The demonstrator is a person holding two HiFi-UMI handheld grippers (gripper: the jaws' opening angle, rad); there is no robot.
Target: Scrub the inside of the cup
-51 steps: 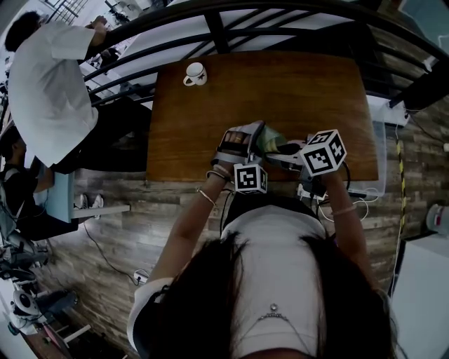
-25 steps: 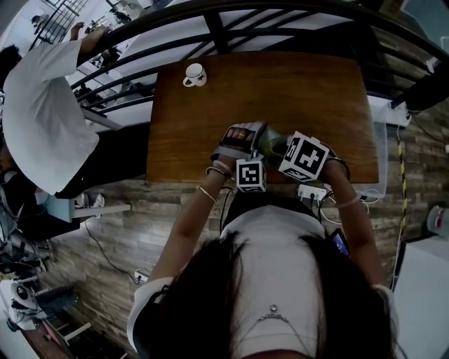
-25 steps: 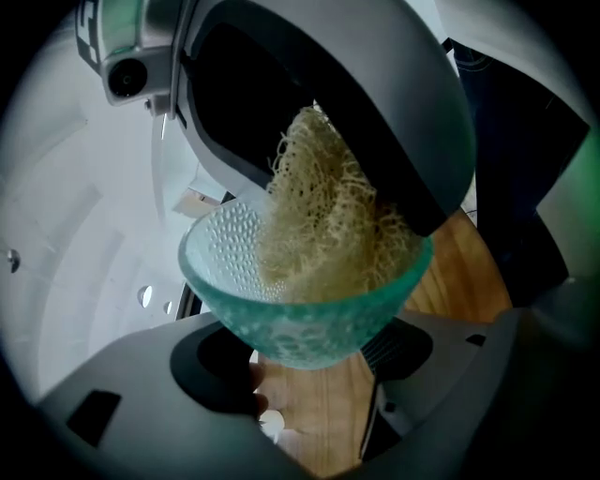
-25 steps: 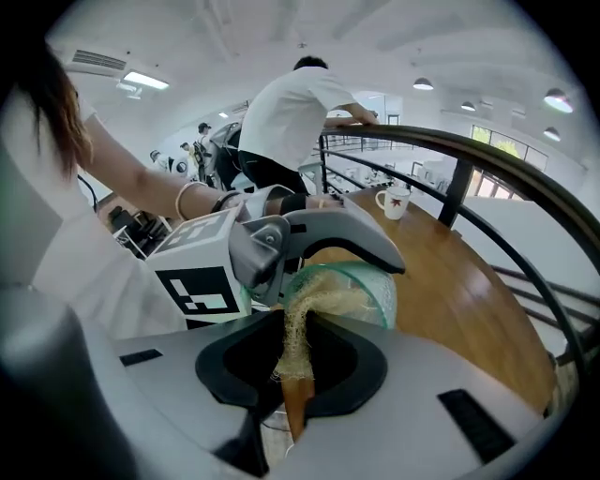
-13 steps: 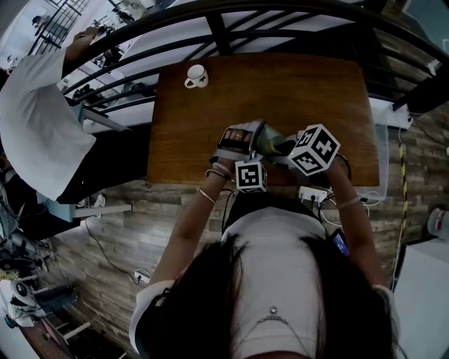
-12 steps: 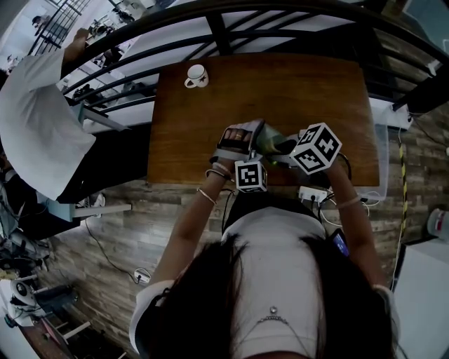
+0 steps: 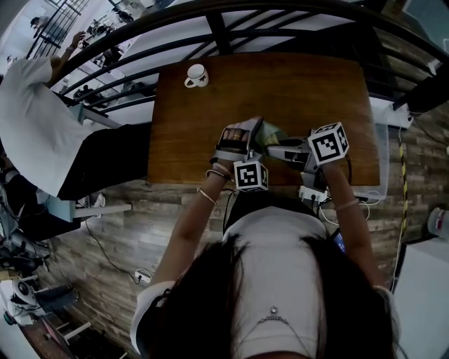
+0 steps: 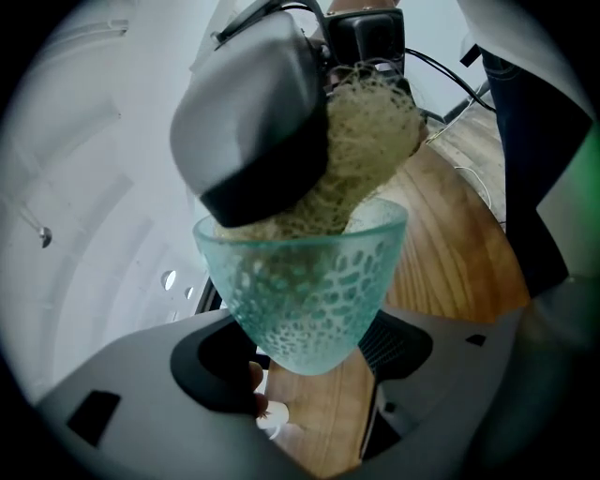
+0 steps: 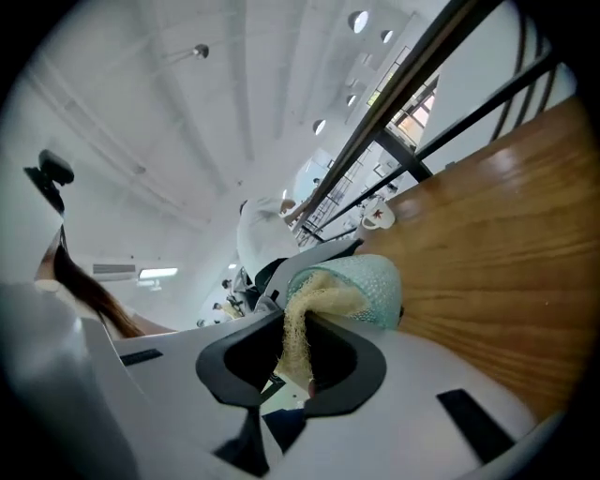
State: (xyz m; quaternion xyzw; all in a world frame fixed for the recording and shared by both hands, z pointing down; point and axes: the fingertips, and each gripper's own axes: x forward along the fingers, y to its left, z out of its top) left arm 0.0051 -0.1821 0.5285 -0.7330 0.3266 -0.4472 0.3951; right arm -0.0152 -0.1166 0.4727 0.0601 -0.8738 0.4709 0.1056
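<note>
A pale green dimpled glass cup is clamped between the jaws of my left gripper, lifted above the wooden table. A straw-coloured fibrous scrubber is pushed into the cup's mouth. My right gripper is shut on that scrubber, whose front end sits inside the cup. In the head view the two grippers meet over the table's near edge: left gripper, cup, right gripper. The cup's inside bottom is hidden.
A white mug stands at the table's far left corner, also seen as the mug. A black railing runs behind the table. A person in white stands at the left. Cables and a plug strip hang below the near edge.
My right gripper has rolled and lifted a little, its marker cube swinging to the right, with the scrubber still in the cup. The left gripper and cup have hardly moved. The person at left shifted.
</note>
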